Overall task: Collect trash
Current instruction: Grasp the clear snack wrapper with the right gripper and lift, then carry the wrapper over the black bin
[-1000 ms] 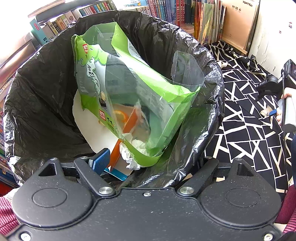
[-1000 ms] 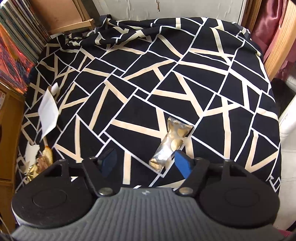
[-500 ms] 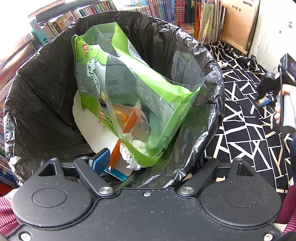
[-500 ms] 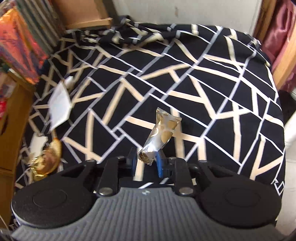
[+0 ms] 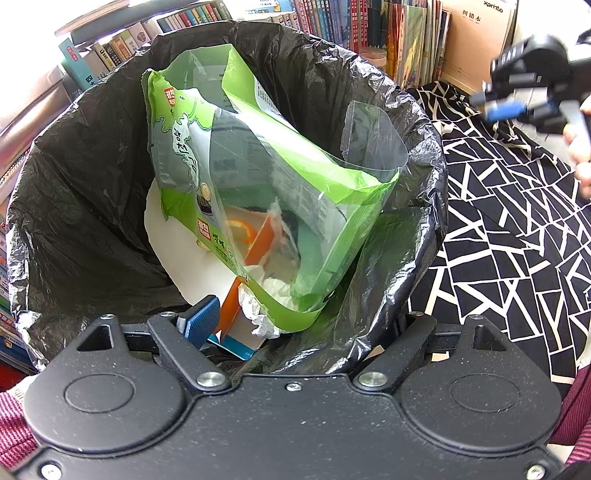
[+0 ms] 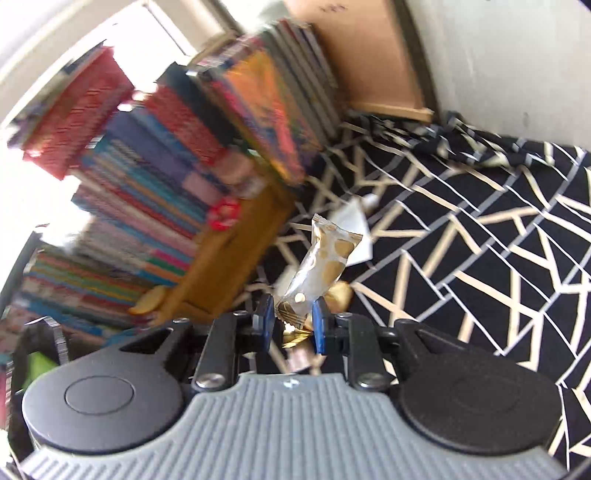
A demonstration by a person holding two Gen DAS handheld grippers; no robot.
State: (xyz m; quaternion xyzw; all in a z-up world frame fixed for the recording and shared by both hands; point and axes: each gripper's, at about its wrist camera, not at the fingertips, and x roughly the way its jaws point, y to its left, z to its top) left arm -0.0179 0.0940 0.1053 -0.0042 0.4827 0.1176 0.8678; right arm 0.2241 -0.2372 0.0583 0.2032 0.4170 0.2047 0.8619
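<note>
My right gripper (image 6: 293,320) is clamped on the lower end of a silver-and-gold snack wrapper (image 6: 325,258), which is held clear above the patterned cloth (image 6: 480,258). My left gripper (image 5: 291,332) is spread across the near rim of the black-lined bin (image 5: 424,155); whether it truly grips that rim I cannot tell. Best approach, I judge: carry the wrapper over the rim, past the tall green bag (image 5: 258,177), and release only above open liner. More scraps (image 6: 354,229) lie near the bookshelf.

The bin (image 5: 424,155) stands before my left gripper (image 5: 295,314), a snack bag (image 5: 258,177) inside it. Books (image 5: 369,29) stand behind; the patterned cloth (image 5: 517,229) lies right.
</note>
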